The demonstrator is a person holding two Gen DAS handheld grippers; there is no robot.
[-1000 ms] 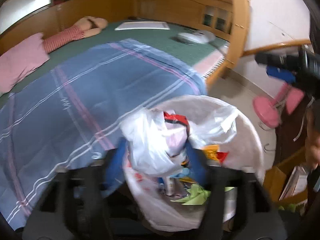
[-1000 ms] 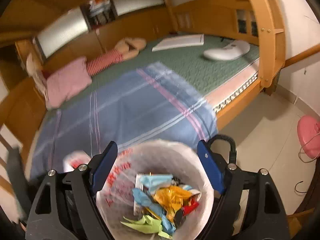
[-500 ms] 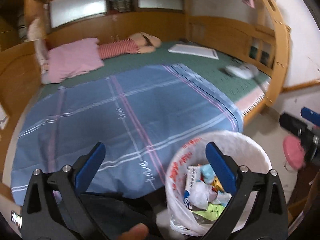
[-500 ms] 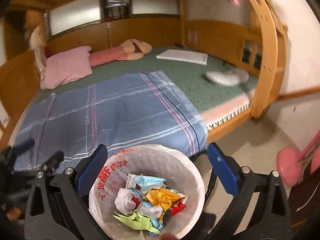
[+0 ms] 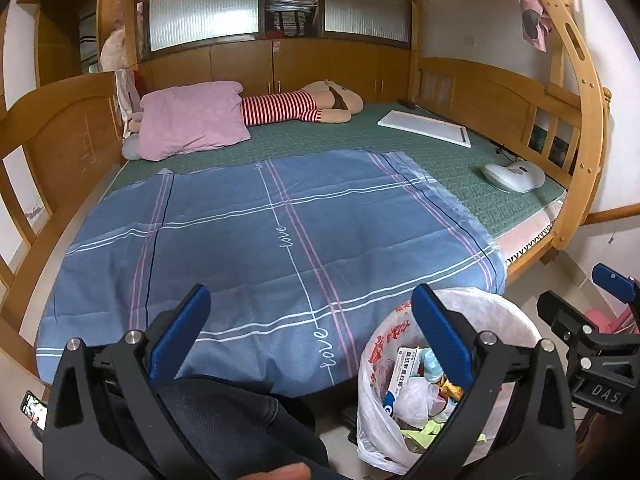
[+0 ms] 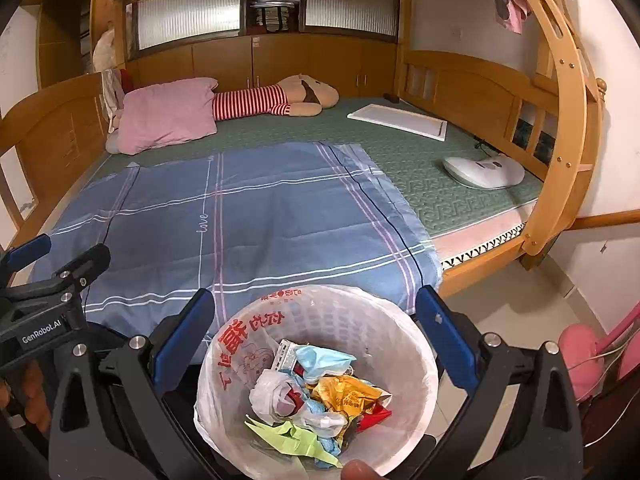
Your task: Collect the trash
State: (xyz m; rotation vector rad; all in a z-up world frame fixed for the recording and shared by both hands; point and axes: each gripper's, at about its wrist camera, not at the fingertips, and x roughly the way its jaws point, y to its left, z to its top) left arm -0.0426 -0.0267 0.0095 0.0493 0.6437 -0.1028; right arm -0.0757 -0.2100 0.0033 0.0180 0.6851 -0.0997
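Observation:
A white bin (image 6: pixel 360 316), lined with a red-printed plastic bag, stands on the floor against the bed's near edge. Inside lie a crumpled white plastic bag (image 6: pixel 272 392), a blue face mask (image 6: pixel 324 360), a gold wrapper (image 6: pixel 348 396), green paper (image 6: pixel 292 436) and a small box (image 5: pixel 404 364). My right gripper (image 6: pixel 316 296) hovers open over the bin with nothing between its fingers. My left gripper (image 5: pixel 310 294) is open and empty over the blue blanket, with the bin (image 5: pixel 496 312) to its lower right. Each gripper also shows at the edge of the other's view.
The blue checked blanket (image 5: pixel 280 240) covers the green mattress, which bears a pink pillow (image 5: pixel 192 120), a striped plush toy (image 5: pixel 304 106), a white board (image 5: pixel 424 126) and a white device (image 6: pixel 484 170). A wooden ladder post (image 6: pixel 560 160) rises at right. A person's dark-trousered leg (image 5: pixel 224 420) is below.
A second ago my left gripper held a white plastic bag over the bin; that bag now lies in the bin. Both grippers opened wider, rolled level and drew back from the bin.

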